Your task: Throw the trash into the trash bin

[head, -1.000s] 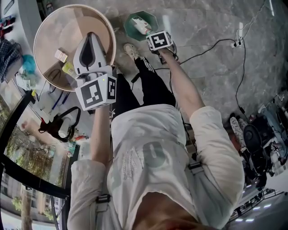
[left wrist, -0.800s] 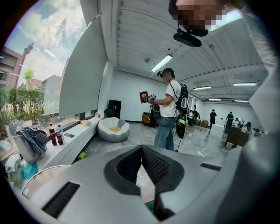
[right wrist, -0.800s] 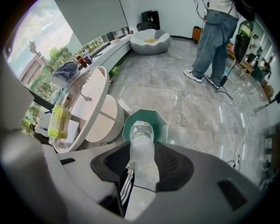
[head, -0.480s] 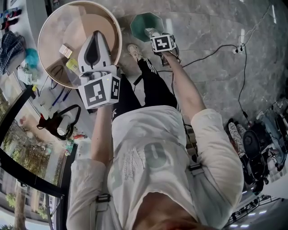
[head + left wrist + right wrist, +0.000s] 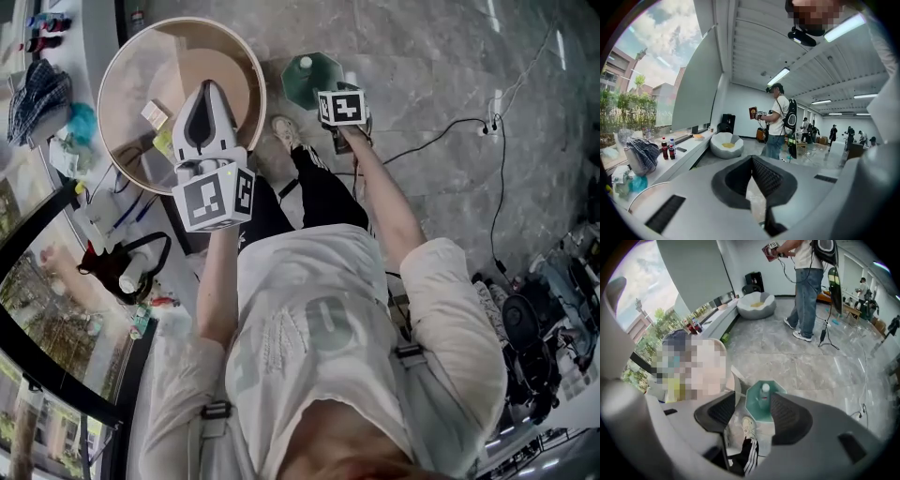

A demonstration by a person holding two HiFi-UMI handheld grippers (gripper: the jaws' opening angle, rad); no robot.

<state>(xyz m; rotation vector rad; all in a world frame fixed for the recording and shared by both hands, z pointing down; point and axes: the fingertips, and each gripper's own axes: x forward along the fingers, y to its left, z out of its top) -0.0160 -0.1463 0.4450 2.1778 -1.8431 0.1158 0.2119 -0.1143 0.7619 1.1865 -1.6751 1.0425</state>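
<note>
I am finding the right gripper (image 5: pixel 757 412) hanging over the trash bin (image 5: pixel 292 86), which is standing on the floor just beside the round table's (image 5: pixel 141 84) edge. Its jaws are opening and nothing is sitting between them. The white bottle (image 5: pixel 305 64) is lying inside the bin, below the fingers (image 5: pixel 787 416) and apart from both. The left gripper (image 5: pixel 751 160), jaws together and empty, is pointing across the table's near edge. I am judging the drop made. The step now calls for lifting straight clear with jaws apart, then going for the small box (image 5: pixel 155 114) on the table.
</note>
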